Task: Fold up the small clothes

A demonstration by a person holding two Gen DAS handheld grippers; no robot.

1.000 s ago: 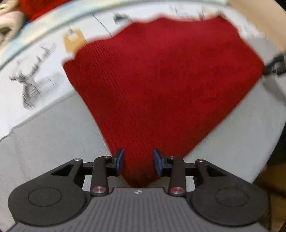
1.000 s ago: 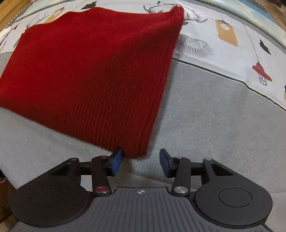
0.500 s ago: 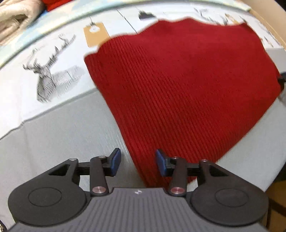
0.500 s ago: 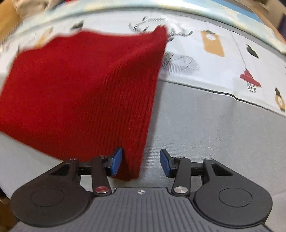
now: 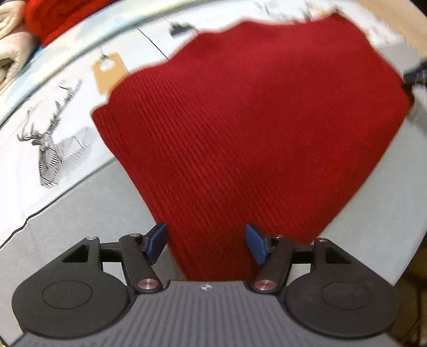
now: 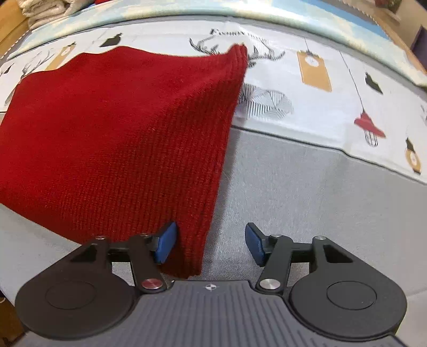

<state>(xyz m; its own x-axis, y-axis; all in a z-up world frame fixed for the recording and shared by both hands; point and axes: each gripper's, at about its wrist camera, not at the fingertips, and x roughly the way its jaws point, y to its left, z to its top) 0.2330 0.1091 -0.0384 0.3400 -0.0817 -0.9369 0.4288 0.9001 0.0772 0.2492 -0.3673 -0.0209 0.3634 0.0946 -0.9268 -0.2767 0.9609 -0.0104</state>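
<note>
A red ribbed knit garment (image 5: 253,128) lies folded flat on the grey and printed table cover (image 5: 80,213). In the left wrist view its near corner runs between the blue pads of my left gripper (image 5: 205,244), whose jaws are opening and stand clear of the cloth. In the right wrist view the same red knit garment (image 6: 114,138) shows its folded right edge reaching down between the pads of my right gripper (image 6: 210,244). Those jaws are opening too; the left pad (image 6: 165,241) sits beside the cloth, the right pad (image 6: 253,247) well apart from it.
The cover carries deer, tag and lamp prints (image 6: 315,69). Folded cream and red clothes (image 5: 16,34) are stacked at the far left, and a pale folded stack (image 6: 45,10) shows at the back. The table edge (image 5: 400,253) drops off at the right.
Both grippers' jaws have spread wider and let go of the red garment's corners. The garment has settled flat on the table.
</note>
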